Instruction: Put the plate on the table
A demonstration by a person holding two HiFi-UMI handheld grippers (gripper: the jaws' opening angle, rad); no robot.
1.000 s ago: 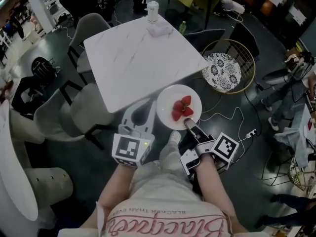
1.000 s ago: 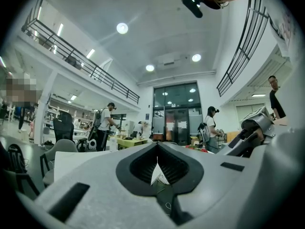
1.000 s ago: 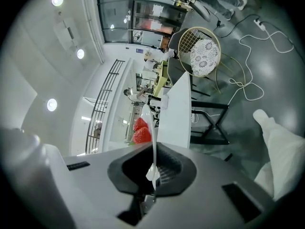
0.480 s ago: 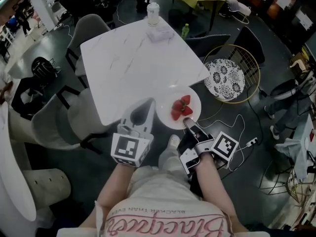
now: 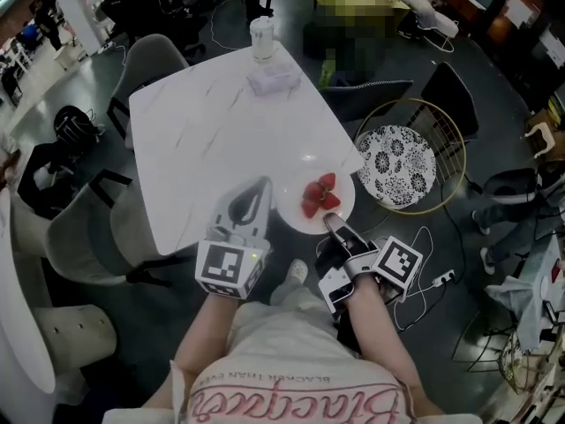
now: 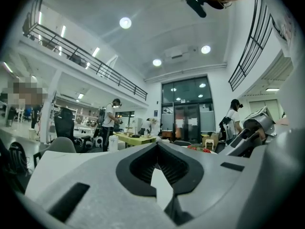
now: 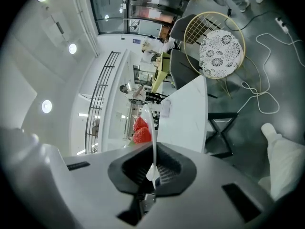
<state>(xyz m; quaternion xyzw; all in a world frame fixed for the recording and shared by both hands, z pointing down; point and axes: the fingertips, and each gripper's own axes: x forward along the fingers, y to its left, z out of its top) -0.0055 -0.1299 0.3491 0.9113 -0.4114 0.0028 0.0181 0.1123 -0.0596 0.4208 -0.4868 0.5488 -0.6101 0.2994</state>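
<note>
A white plate (image 5: 300,215) with red strawberries (image 5: 318,196) hangs level over the near right edge of the white marble table (image 5: 221,131). My right gripper (image 5: 328,221) is shut on the plate's near rim. In the right gripper view the plate (image 7: 153,128) runs edge-on between the pads of the right gripper (image 7: 152,149), with the strawberries (image 7: 139,130) beyond. To the plate's left, my left gripper (image 5: 260,185) is shut on nothing and points over the table's near edge. In its own view the left gripper (image 6: 157,145) shows its tips together.
A cup (image 5: 261,35) and a small white packet (image 5: 274,79) stand at the table's far side. Grey chairs (image 5: 88,228) flank the left. A round wire chair with a patterned cushion (image 5: 402,153) and floor cables (image 5: 433,276) lie right. People stand far off.
Both grippers have moved forward toward the table. The plate has passed from beside the table corner to over its near right edge, still held by my right gripper.
</note>
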